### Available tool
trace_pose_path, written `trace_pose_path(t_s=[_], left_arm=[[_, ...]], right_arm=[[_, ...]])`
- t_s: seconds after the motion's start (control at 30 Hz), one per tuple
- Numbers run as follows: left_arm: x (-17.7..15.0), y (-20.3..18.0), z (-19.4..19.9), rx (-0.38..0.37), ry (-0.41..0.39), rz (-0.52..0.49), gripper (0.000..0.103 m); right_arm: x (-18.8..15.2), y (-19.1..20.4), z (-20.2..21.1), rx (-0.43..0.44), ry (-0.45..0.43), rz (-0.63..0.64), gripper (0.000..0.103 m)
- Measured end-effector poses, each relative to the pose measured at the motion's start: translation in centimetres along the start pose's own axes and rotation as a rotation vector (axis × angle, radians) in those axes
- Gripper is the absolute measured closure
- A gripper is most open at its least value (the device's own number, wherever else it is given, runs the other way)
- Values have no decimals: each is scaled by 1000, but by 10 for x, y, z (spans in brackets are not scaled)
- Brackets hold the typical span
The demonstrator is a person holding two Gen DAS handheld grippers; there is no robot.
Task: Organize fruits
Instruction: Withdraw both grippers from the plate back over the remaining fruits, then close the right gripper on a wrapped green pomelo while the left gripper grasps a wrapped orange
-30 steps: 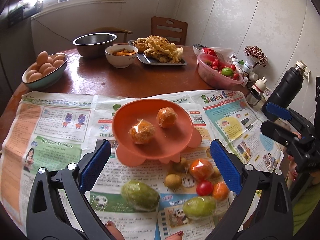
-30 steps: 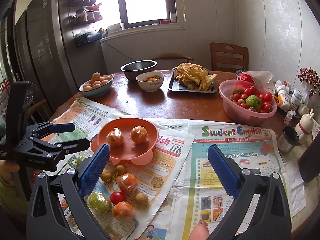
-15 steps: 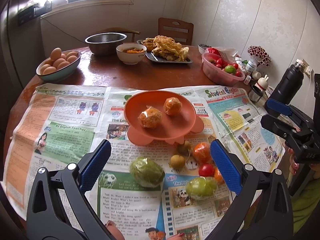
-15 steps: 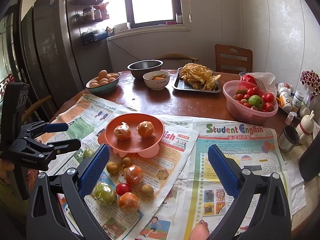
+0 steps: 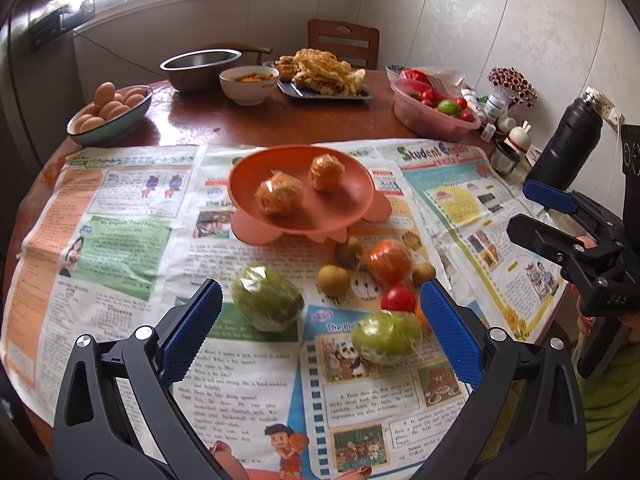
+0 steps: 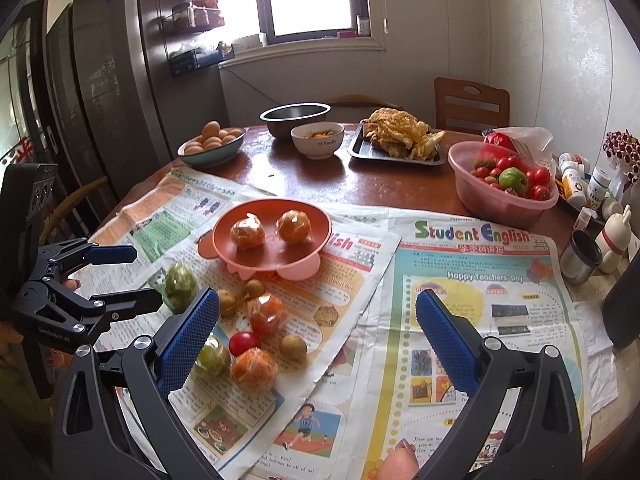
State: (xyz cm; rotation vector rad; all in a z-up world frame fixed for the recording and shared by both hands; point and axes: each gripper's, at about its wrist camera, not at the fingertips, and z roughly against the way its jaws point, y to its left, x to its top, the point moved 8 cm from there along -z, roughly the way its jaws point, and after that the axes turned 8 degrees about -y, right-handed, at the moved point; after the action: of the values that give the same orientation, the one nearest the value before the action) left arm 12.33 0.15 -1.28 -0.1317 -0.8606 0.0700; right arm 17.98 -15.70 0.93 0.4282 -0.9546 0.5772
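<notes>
Fingers of left gripper (image 5: 320, 320) spread wide, empty, framing wrapped green fruit (image 5: 267, 298) on newspaper (image 5: 120, 216); right gripper (image 6: 316, 328) likewise wide, empty. Step: approach for pick. Next: descend, close across fruit's short width, carry to orange plate (image 5: 352, 208) holding two wrapped oranges (image 5: 279, 199). Long axis roughly left-right, tilted.

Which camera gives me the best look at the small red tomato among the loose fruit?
The right wrist view: the red tomato shows whole and unobstructed beside the wrapped oranges. In the left wrist view the tomato is partly hidden behind the green fruit.
</notes>
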Motion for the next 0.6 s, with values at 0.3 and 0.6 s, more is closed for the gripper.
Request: trace_pose_path(t_s=[0.3,0.6], left_arm=[[-19,-8,-7,1,38,-15,10],[-34,-15,-13,-11,76,-35,10]], right_arm=[[-20,2,-4,13,39,15,5],[-36,1,-8,15,70,13,5]])
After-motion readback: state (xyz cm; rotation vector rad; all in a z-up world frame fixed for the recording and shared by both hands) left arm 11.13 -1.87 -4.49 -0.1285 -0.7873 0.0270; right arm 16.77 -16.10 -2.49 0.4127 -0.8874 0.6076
